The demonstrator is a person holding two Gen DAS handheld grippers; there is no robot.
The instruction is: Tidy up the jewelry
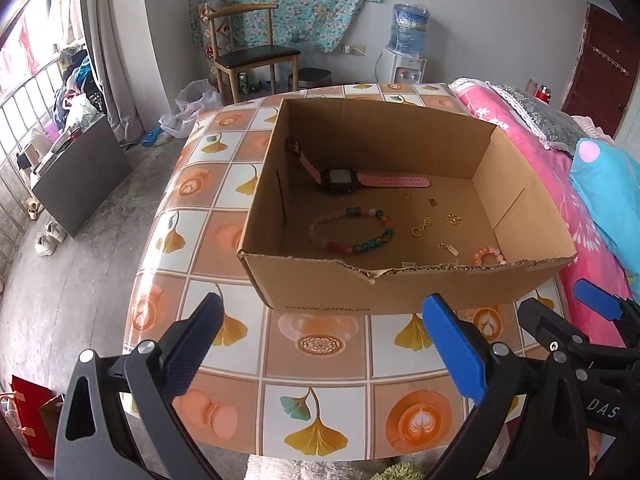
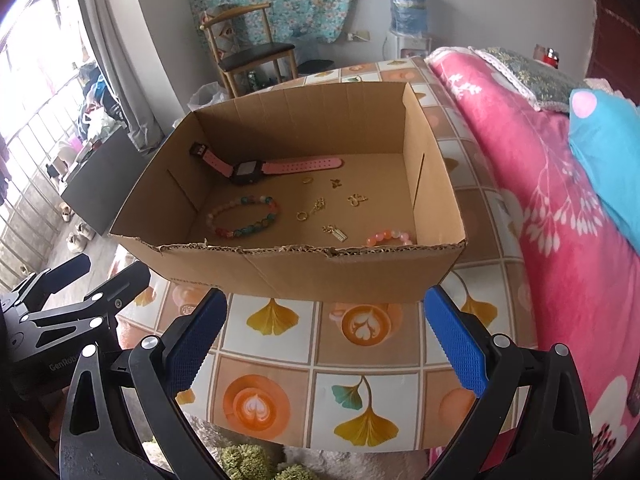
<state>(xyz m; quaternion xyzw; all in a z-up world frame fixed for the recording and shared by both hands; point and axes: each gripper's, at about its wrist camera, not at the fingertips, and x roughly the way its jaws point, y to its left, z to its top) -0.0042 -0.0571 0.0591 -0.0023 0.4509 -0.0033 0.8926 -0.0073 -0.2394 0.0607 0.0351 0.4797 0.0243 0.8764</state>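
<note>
Two beaded bracelets (image 2: 243, 216) beside pink-strapped watch (image 2: 256, 168) in box (image 2: 304, 272).

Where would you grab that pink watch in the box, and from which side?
Probably by the pink strap that lies flat on the floor of the cardboard box, coming straight down from above with the right gripper. The walls block a sideways approach. The other strap half leans up against the far left corner, and the black watch face is broader and harder to pinch.
</note>
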